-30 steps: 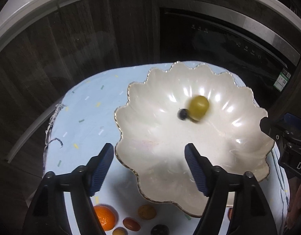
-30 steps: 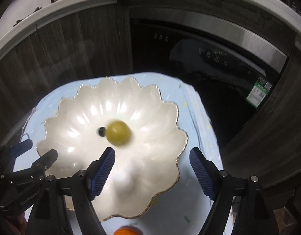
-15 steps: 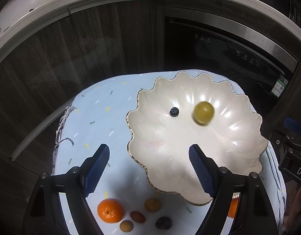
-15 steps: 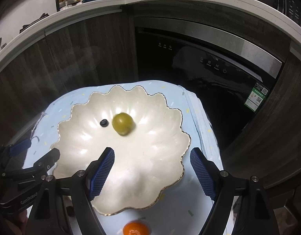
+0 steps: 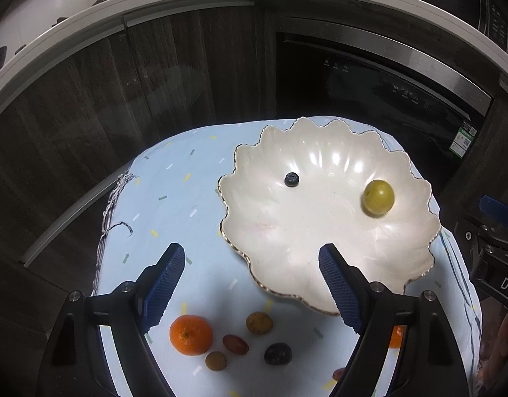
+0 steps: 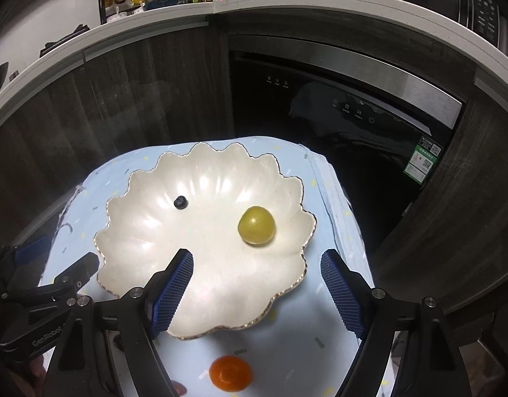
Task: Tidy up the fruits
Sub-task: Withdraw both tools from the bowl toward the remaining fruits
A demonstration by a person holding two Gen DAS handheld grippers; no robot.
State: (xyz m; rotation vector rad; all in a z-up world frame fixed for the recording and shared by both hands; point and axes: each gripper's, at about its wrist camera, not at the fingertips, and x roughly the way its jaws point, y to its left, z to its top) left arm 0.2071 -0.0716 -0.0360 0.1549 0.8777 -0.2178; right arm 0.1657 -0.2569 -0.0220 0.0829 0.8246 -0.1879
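2 fruits, a green grape [image 5: 378, 197] and a blueberry [image 5: 291, 179], sat mid-frame in the scalloped bowl [image 5: 323, 152]. Both the left hand-held gripper [image 5: 250, 286] and the right hand-held gripper [image 6: 255, 289] gaped empty. Next probably: the mandarin [image 5: 190, 334], lower left on the worktop [image 5: 174, 198].

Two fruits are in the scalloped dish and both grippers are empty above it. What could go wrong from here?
1. The green fruit sits far up the dish's sloped right side, near the rim; it may roll if the dish is bumped.
2. The left gripper has its right finger over the dish's near edge; lowering it could strike the rim.
3. The small fruits beside the orange lie close together, so wide jaws may knock neighbours.
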